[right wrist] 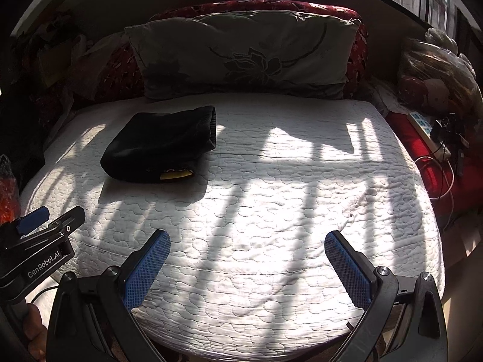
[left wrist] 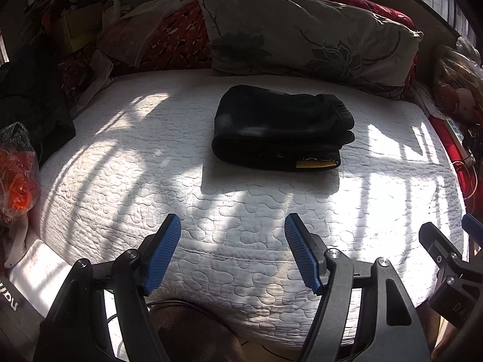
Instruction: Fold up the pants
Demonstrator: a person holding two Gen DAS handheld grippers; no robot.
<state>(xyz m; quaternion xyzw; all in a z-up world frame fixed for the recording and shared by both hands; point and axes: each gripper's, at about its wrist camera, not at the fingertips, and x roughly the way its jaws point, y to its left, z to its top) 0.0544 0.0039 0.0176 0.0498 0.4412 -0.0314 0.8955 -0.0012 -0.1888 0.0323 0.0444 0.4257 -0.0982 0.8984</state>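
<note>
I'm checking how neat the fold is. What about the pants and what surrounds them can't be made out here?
- Black pants: inner layers and leg ends hidden inside the bundle, both views; dark fabric swallows the creases.
- Yellow tag: print too small to read, both views.
- Items left of the white quilt: in shadow, left wrist view; cut off in the right.
- Left gripper and right gripper: open, both empty.

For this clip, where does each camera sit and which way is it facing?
Left wrist: on the left hand-held gripper, open, facing the folded black pants and pillow; the right one's tip shows at right.
Right wrist: on the right hand-held gripper, open, facing the white quilted bed; the left one shows at left.
Shared: pants, pillow, bed.
</note>
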